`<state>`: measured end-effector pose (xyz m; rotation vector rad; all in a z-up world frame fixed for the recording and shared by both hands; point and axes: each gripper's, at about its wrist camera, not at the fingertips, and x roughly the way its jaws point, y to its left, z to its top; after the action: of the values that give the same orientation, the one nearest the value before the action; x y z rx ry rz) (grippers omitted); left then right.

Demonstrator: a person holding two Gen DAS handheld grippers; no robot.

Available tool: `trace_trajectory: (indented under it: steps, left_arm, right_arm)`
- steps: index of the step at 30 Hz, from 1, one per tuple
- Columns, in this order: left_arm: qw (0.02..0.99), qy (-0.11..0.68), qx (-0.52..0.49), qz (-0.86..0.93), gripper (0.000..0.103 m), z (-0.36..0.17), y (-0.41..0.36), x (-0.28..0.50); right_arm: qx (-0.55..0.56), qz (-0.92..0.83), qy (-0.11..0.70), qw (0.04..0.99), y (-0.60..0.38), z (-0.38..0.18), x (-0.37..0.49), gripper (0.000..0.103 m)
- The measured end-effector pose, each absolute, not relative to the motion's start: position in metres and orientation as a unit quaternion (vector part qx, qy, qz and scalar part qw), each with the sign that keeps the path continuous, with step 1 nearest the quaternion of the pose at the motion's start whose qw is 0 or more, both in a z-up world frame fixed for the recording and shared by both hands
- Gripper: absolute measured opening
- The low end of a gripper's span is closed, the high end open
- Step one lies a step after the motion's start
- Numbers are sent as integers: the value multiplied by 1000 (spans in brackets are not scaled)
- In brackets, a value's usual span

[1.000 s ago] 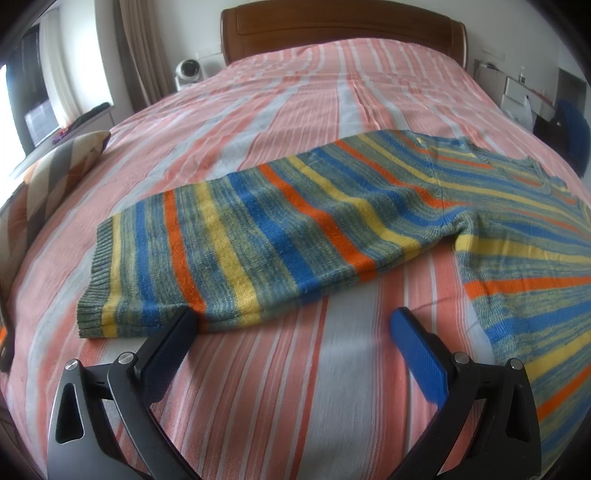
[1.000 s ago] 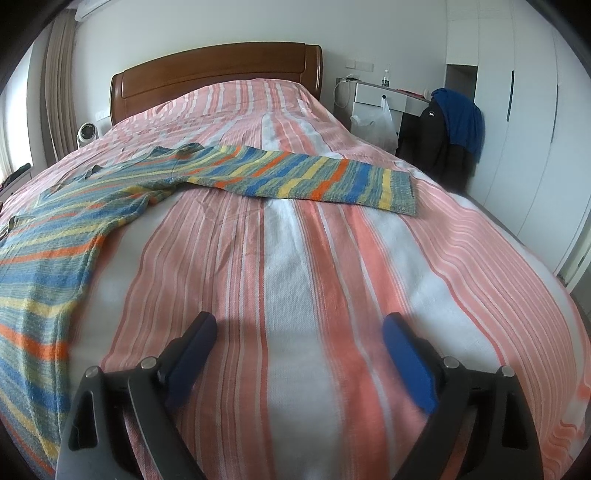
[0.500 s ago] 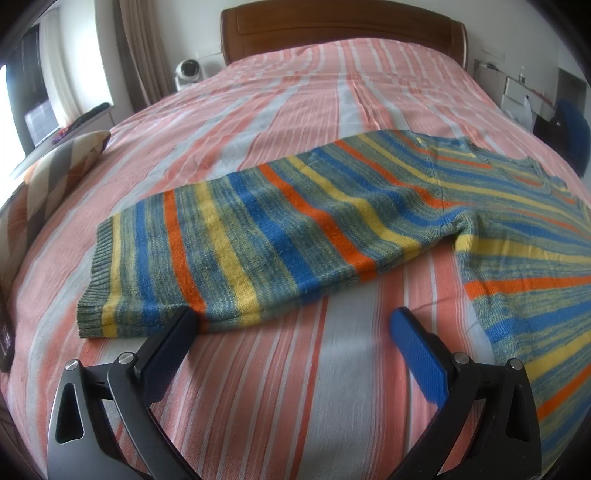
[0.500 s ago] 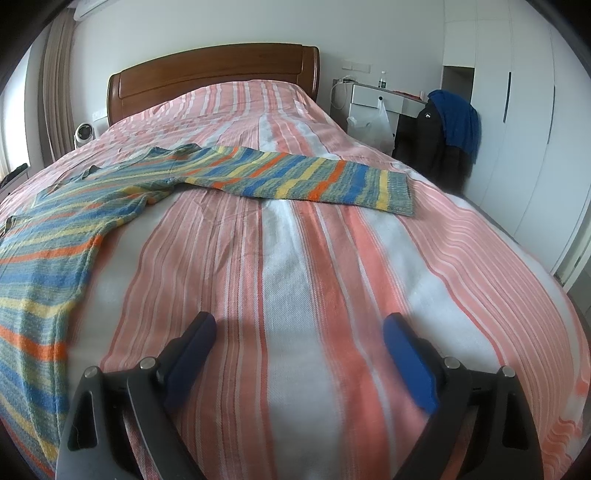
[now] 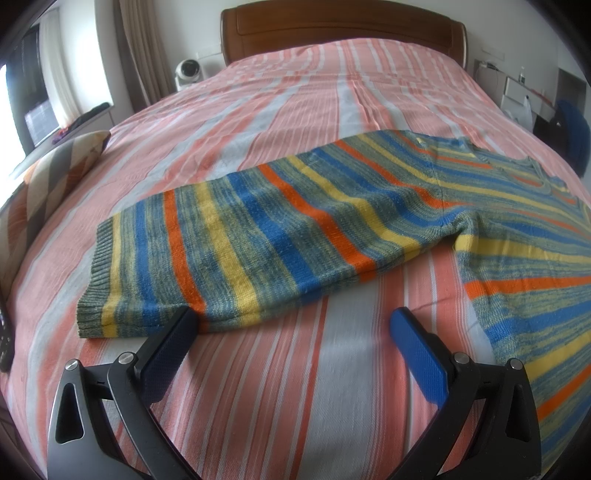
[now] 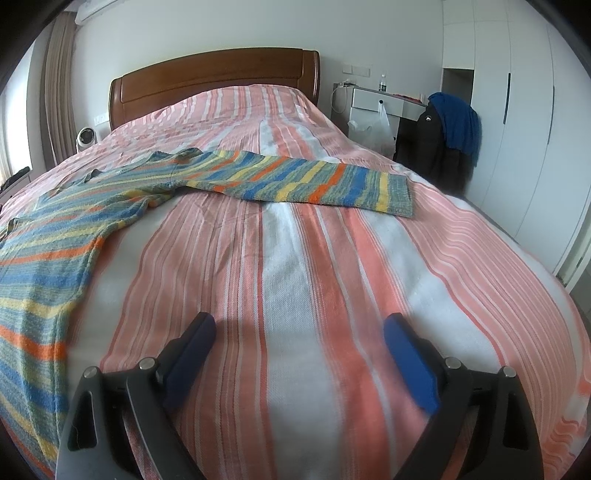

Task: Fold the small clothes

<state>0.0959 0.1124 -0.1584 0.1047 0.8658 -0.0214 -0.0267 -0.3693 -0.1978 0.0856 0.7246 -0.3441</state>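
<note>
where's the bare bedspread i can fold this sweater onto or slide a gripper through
Bare bedspread lies below the right sleeve, ahead of the open right gripper, out to the bed's right edge. More lies between the left sleeve and the headboard. It is crowded where the open left gripper meets the left sleeve's edge.

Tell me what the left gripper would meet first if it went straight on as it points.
Likely the striped sweater's sleeve: the open left gripper already has one fingertip at its near edge.
</note>
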Motion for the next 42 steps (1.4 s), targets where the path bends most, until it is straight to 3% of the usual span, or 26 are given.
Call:
trace_trajectory:
  steps: [17, 29, 42]
  left_arm:
    - [904, 424, 41, -14, 103, -158, 118, 93]
    - [864, 503, -6, -1, 103, -153, 121, 70]
    - [902, 431, -13, 0, 103, -144, 124, 37]
  right_arm:
    - [44, -158, 344, 924, -370, -197, -31, 92]
    - [41, -159, 346, 924, -370, -197, -32, 92]
    - [41, -159, 346, 924, -370, -197, -32, 92]
